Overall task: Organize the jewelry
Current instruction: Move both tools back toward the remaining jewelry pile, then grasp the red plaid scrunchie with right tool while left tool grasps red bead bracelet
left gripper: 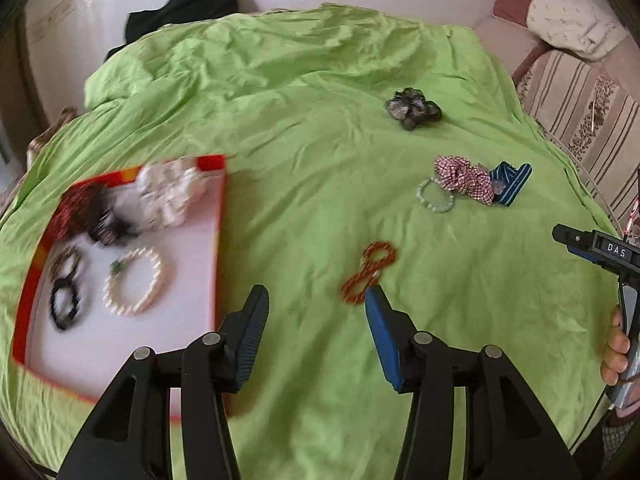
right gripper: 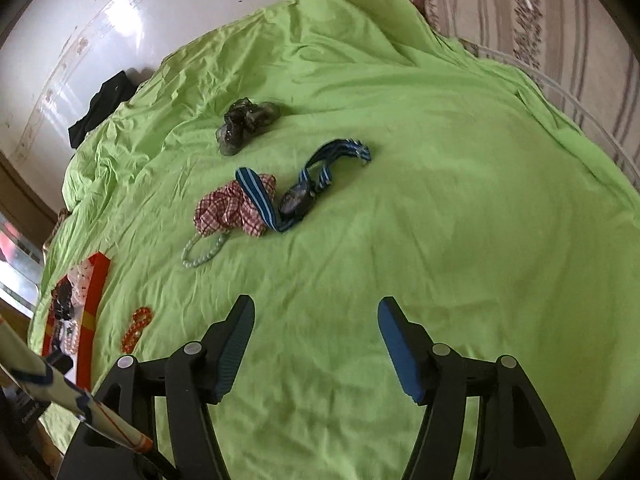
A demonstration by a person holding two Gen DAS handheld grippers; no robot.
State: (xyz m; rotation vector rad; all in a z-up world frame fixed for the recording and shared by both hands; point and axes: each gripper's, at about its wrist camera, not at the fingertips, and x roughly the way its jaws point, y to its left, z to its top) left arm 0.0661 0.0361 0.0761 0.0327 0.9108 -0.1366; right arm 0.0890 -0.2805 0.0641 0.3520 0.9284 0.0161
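Observation:
A red-rimmed white tray (left gripper: pixel 188 320) lies at the left on the green bed. It holds a pearl bracelet (left gripper: pixel 134 282), dark bracelets, a white scrunchie (left gripper: pixel 170 194) and a red-black one. My left gripper (left gripper: pixel 317 294) hovers open and empty beside the tray, its right finger just short of an orange bead bracelet (left gripper: pixel 370 272). Farther right lie a plaid scrunchie (left gripper: pixel 466 178), a pale bead bracelet (left gripper: pixel 436 196) and a blue-striped watch (left gripper: pixel 512 182). My right gripper (right gripper: pixel 317 304) stands open and empty over bare sheet, with the watch (right gripper: pixel 298 200), plaid scrunchie (right gripper: pixel 228 208) and pale bracelet (right gripper: pixel 202 250) ahead of it.
A dark scrunchie (left gripper: pixel 414 108) lies farther back on the green sheet (right gripper: pixel 440 200). A black garment (left gripper: pixel 180 12) hangs at the bed's far edge by the white wall. A striped sofa (left gripper: pixel 580 112) borders the right side. A hand (left gripper: pixel 616 352) holds the right gripper.

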